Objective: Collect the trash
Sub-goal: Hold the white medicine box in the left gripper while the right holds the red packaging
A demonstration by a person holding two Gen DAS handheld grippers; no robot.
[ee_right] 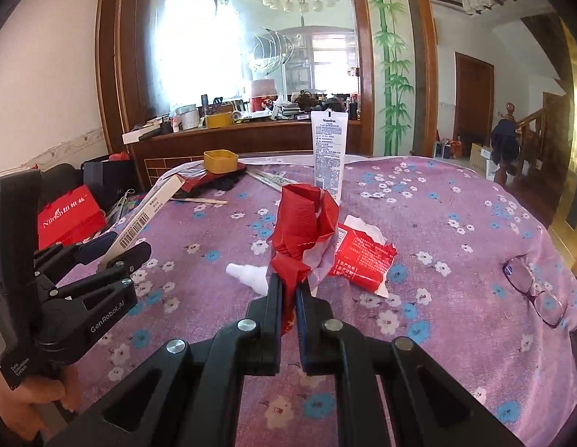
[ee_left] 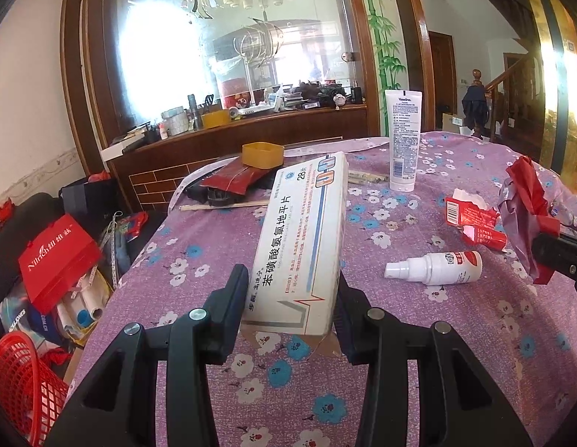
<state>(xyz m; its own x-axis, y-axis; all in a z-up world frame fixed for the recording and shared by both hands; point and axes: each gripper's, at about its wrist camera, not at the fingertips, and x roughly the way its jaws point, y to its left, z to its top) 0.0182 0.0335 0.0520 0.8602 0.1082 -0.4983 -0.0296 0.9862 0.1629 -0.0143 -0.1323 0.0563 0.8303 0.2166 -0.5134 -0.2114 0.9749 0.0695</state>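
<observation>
My left gripper [ee_left: 292, 285] is shut on a long white medicine box [ee_left: 303, 238], held lifted above the purple flowered tablecloth [ee_left: 214, 260]. In the right wrist view the same box [ee_right: 147, 208] sticks out of the left gripper [ee_right: 115, 251] at the left. My right gripper [ee_right: 290, 283] is shut on a crumpled red and silver wrapper [ee_right: 303, 219], which stands up from its jaws. The wrapper [ee_left: 523, 201] also shows at the right edge of the left wrist view. A torn red packet [ee_right: 363, 257] lies on the cloth just behind it.
A small white spray bottle [ee_left: 437, 270] lies on its side. A white Vaseline tube [ee_left: 404, 138] stands at the back, with a yellow tub [ee_left: 262, 154] on dark items to its left. Glasses [ee_right: 534, 290] lie at the right. A red basket [ee_left: 20, 383] and a red bag [ee_left: 57, 260] sit on the floor at the left.
</observation>
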